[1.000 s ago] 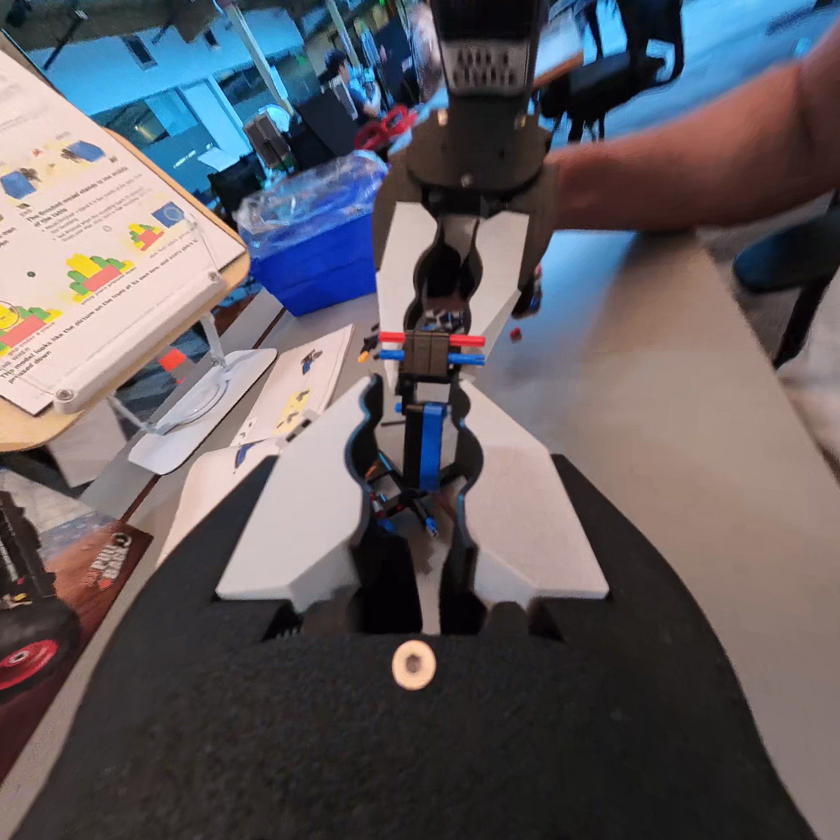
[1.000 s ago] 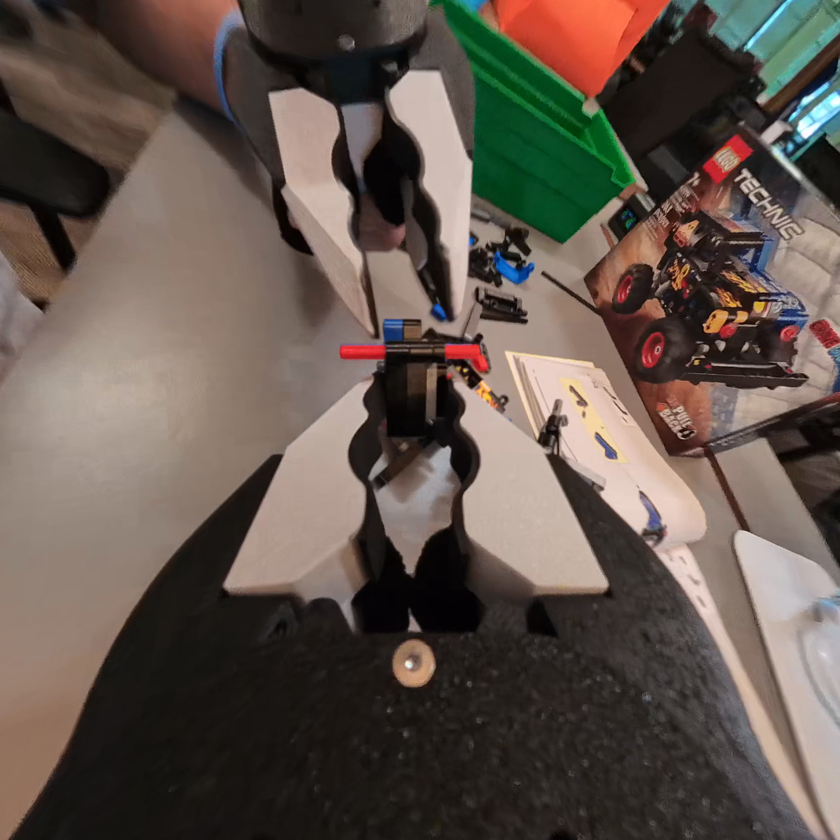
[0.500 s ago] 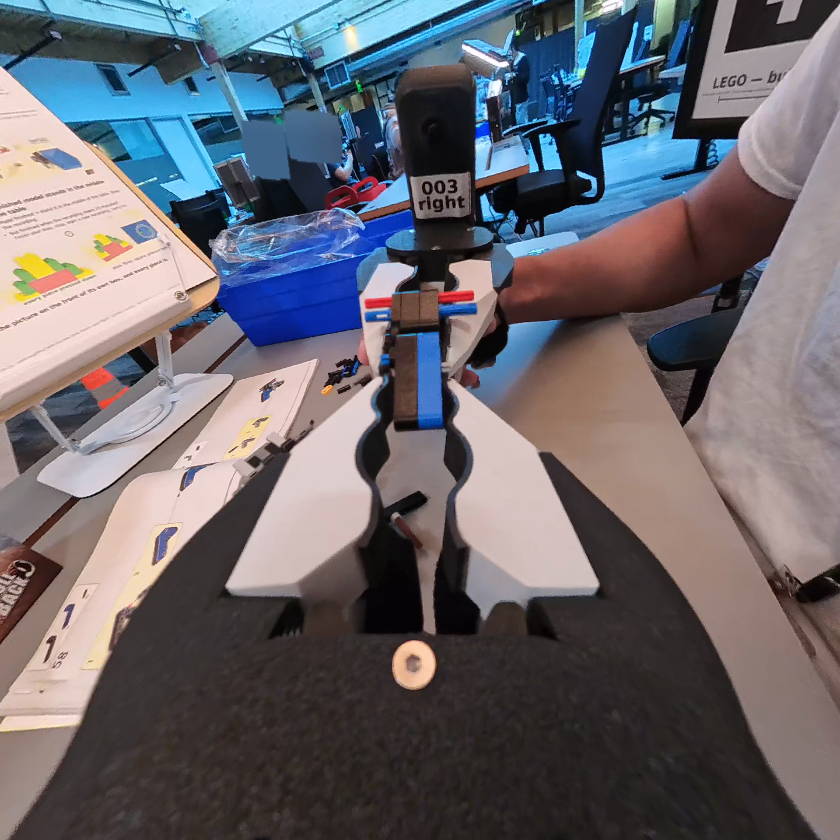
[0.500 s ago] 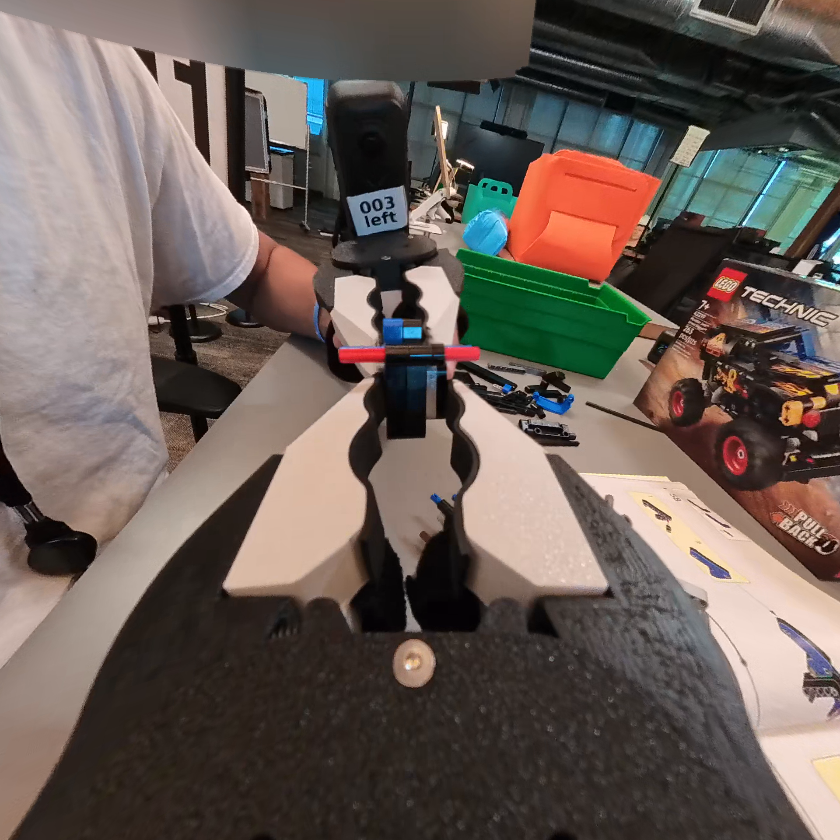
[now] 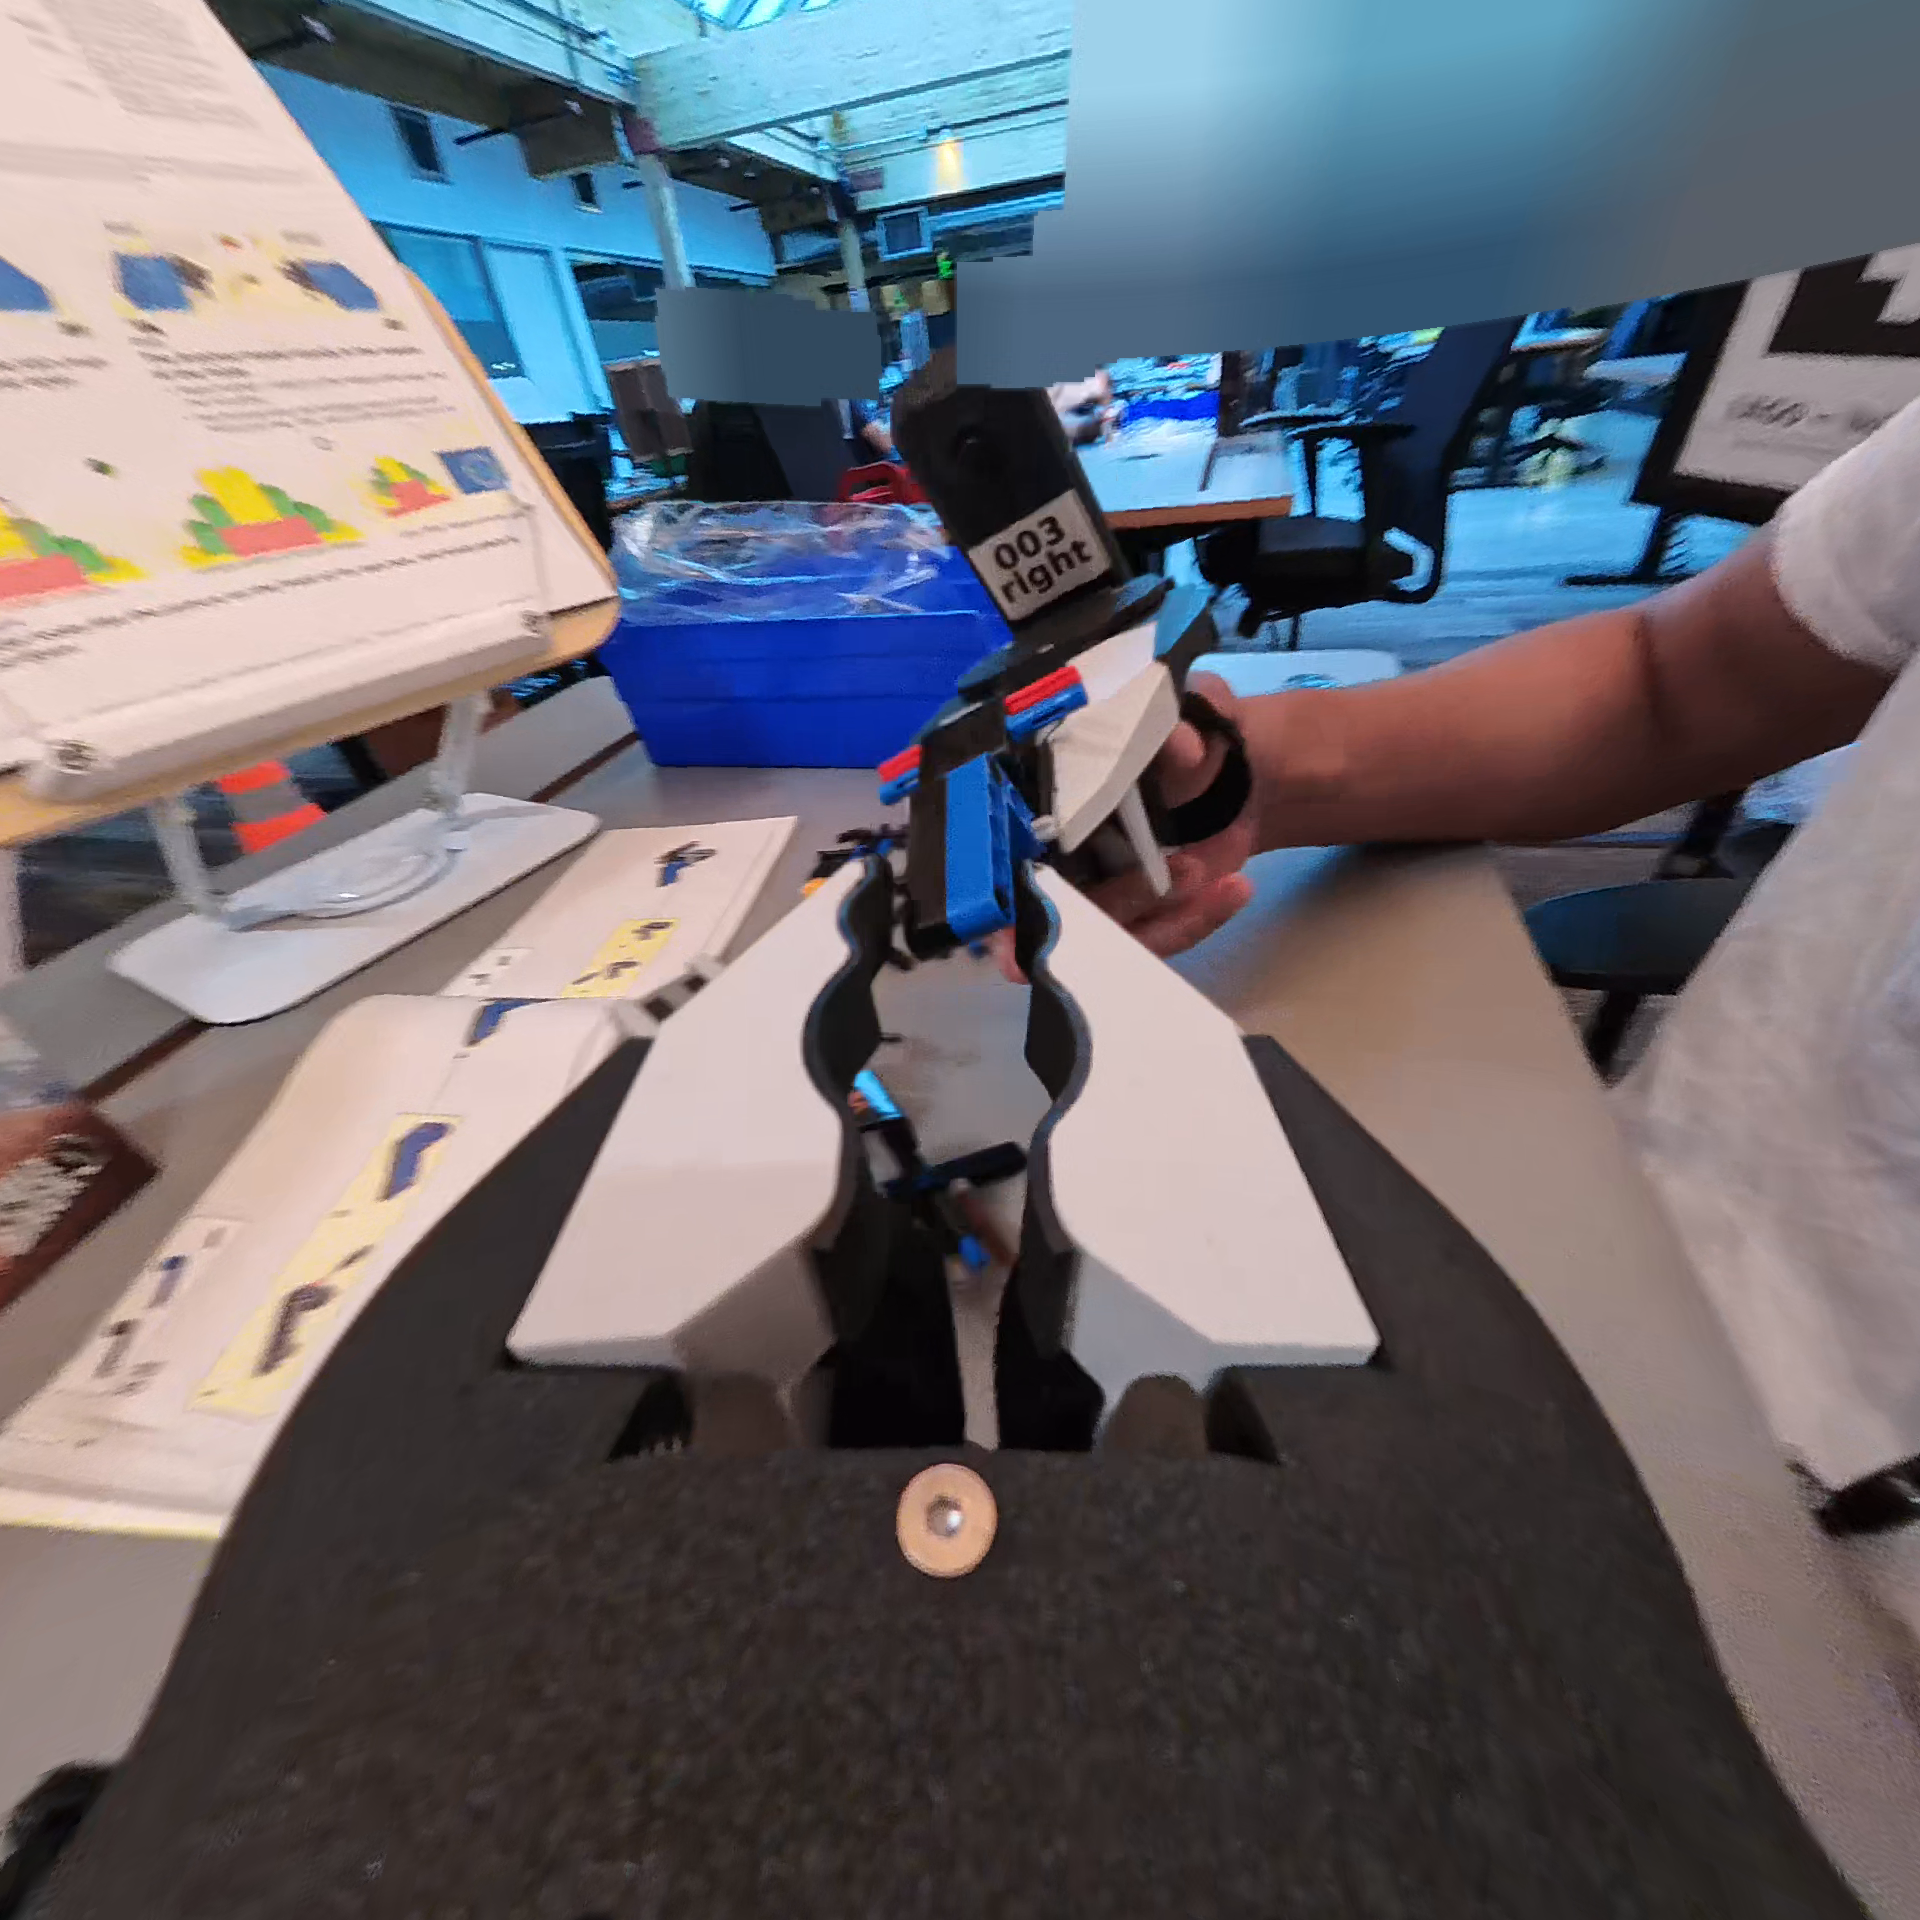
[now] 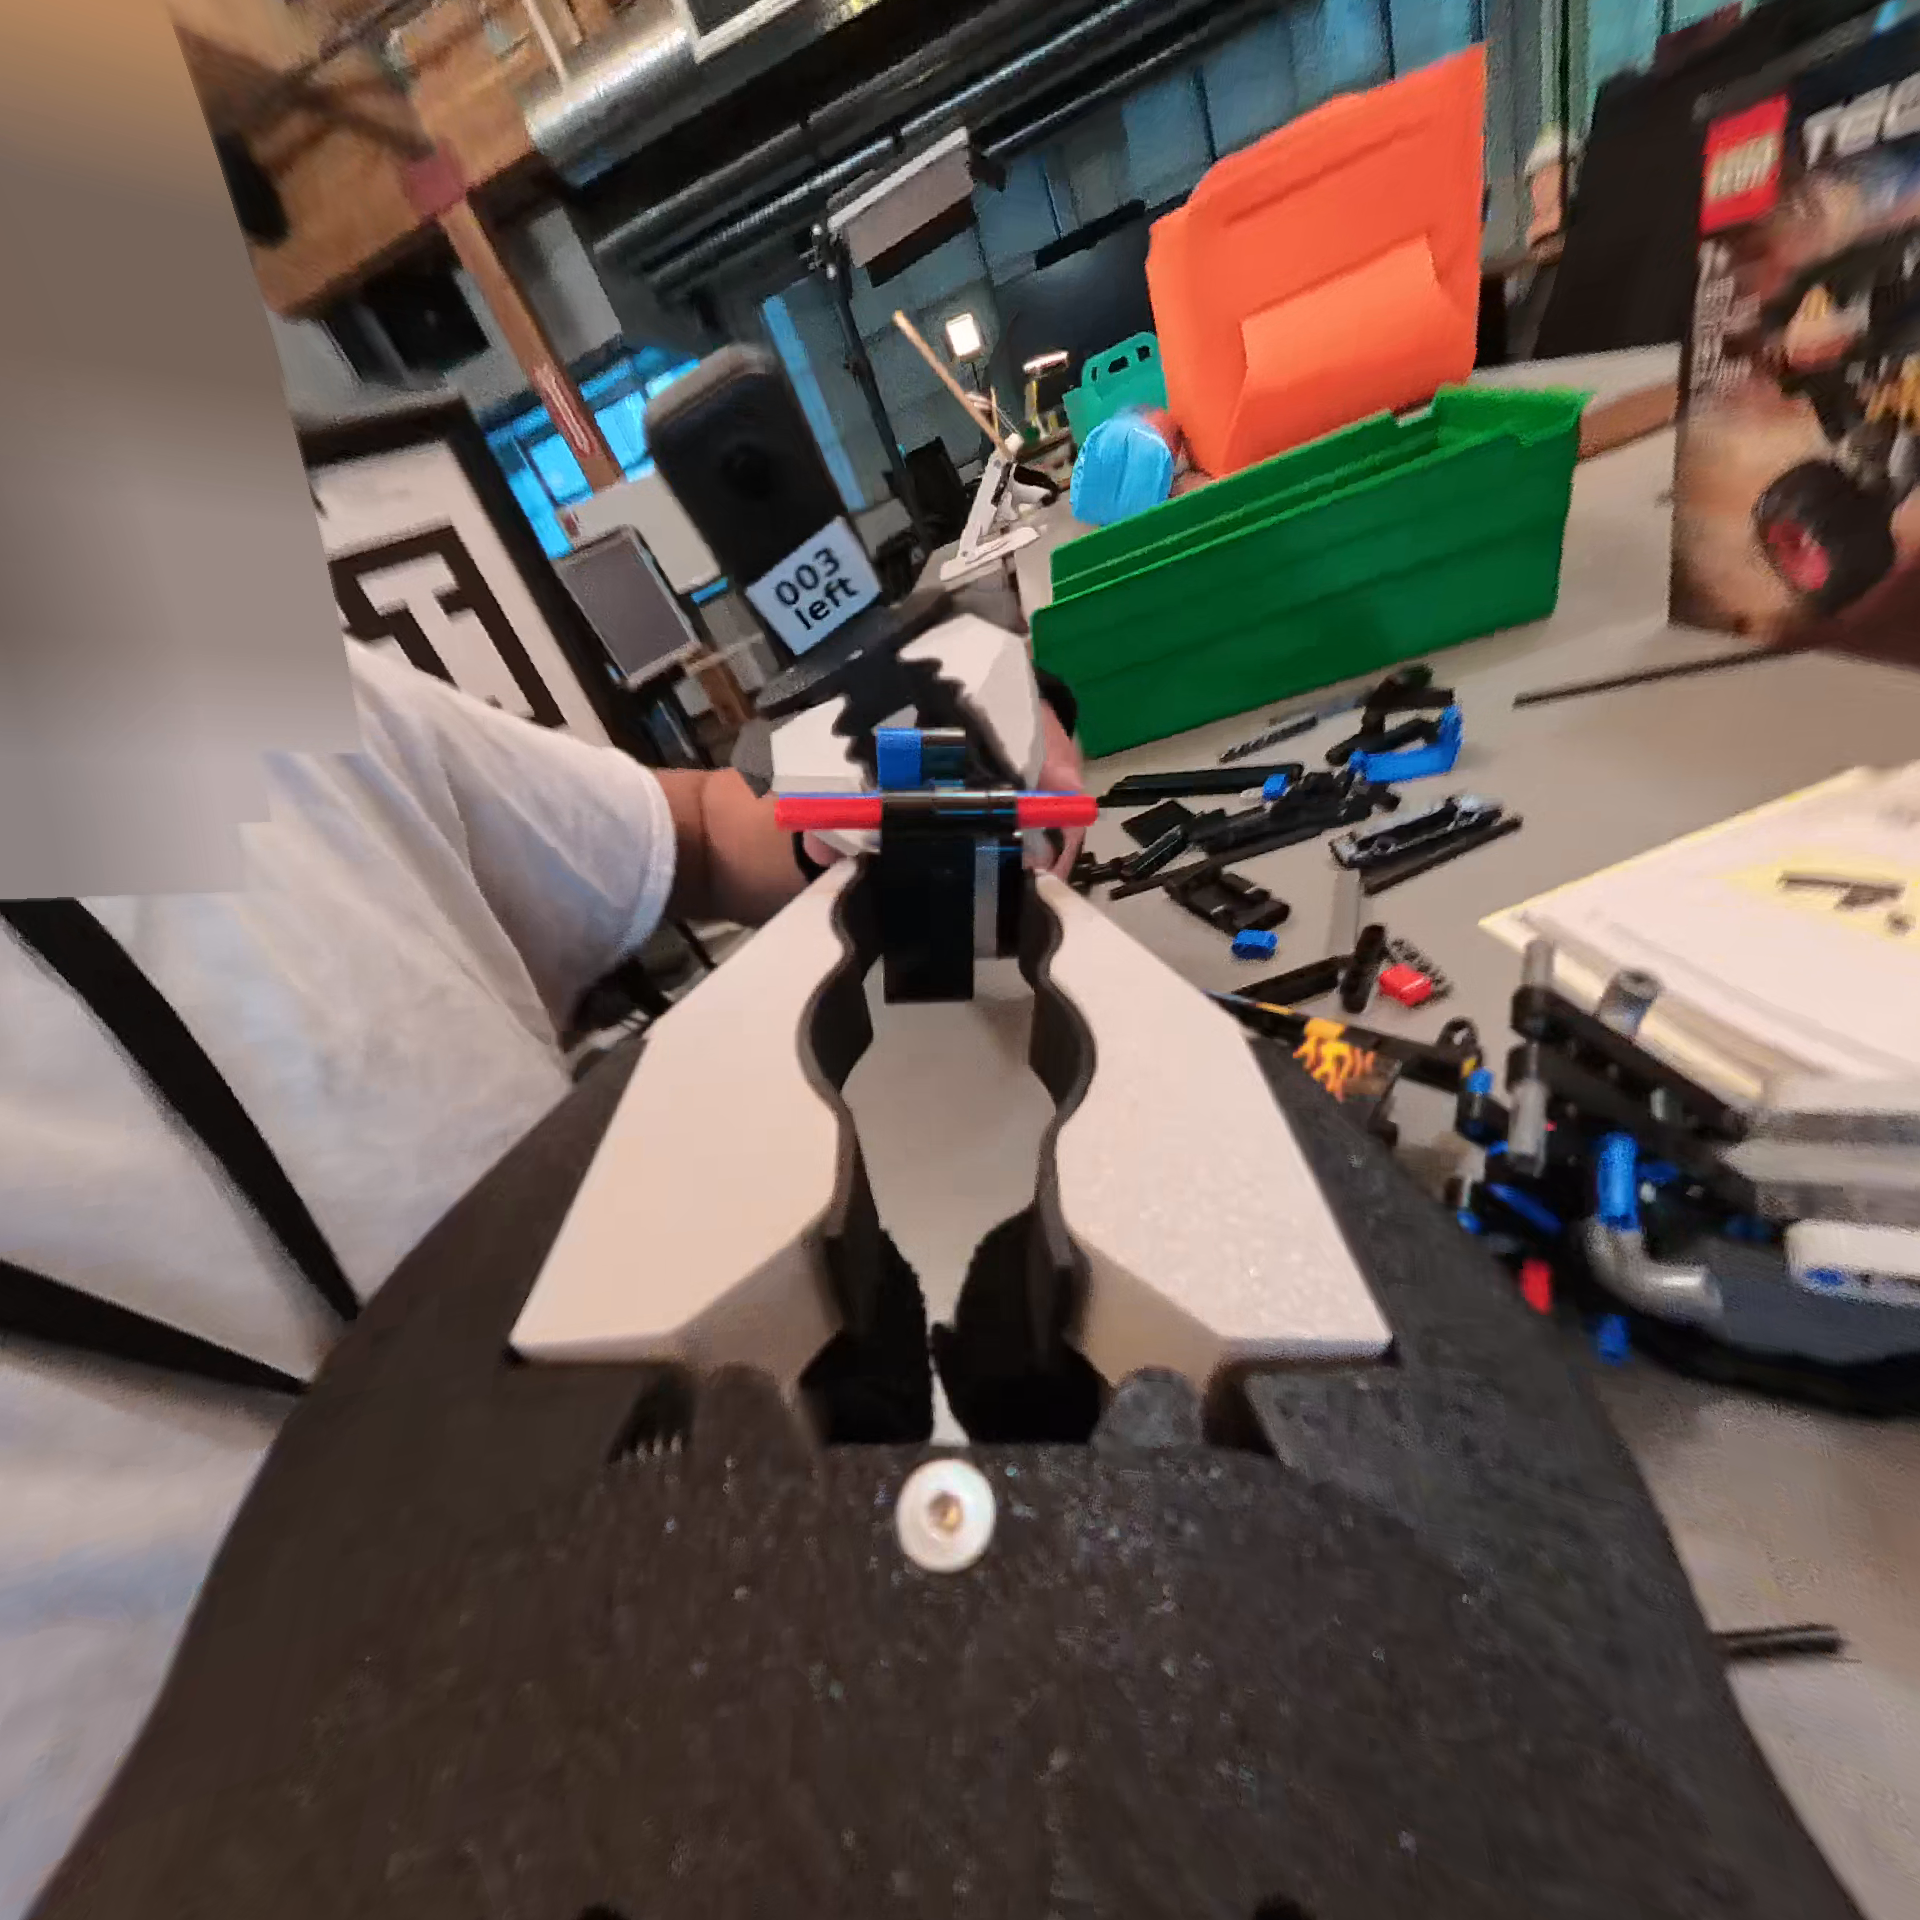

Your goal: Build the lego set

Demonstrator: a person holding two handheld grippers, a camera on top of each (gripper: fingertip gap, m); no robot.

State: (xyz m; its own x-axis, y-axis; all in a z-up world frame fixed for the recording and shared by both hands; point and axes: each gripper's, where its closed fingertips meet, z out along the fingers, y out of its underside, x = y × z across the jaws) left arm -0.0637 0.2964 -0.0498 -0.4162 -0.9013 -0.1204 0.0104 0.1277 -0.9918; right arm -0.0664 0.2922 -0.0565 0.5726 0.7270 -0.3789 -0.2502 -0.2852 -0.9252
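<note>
Two pairs of tongs in play, meeting tip to tip over the bench (image 5: 1403, 1039). Up close, the left tongs (image 5: 956, 914) are clamped on the lower end of one small lego assembly (image 5: 961, 831), black and blue. From the other side, the right tongs (image 6: 940, 914) are clenched on the black block of the same assembly (image 6: 925, 935), which is held in the air, clear of the bench. Its long axis runs from one pair of tongs to the other. One red rod (image 6: 831, 812) crosses its far end sideways, showing two red tips, with one blue stub just above.

Beside the right tongs sits one half-built model (image 6: 1621, 1174), black with blue pins, against one open instruction booklet (image 6: 1714, 935). The left view shows the booklet (image 5: 582, 935) lying flat. Farther out there's a scatter of loose pieces (image 6: 1299, 821), mostly black, a few blue, one red; too many and too blurred to count.

Each tool carries one white printed label. Beyond are one green bin (image 6: 1299, 582), one orange container (image 6: 1320, 260) behind it, and one set box (image 6: 1808, 416) with a red brand logo and a truck picture. On the other side are one blue bin (image 5: 790, 675) topped with clear plastic and one printed sheet on a stand (image 5: 239, 416)
</note>
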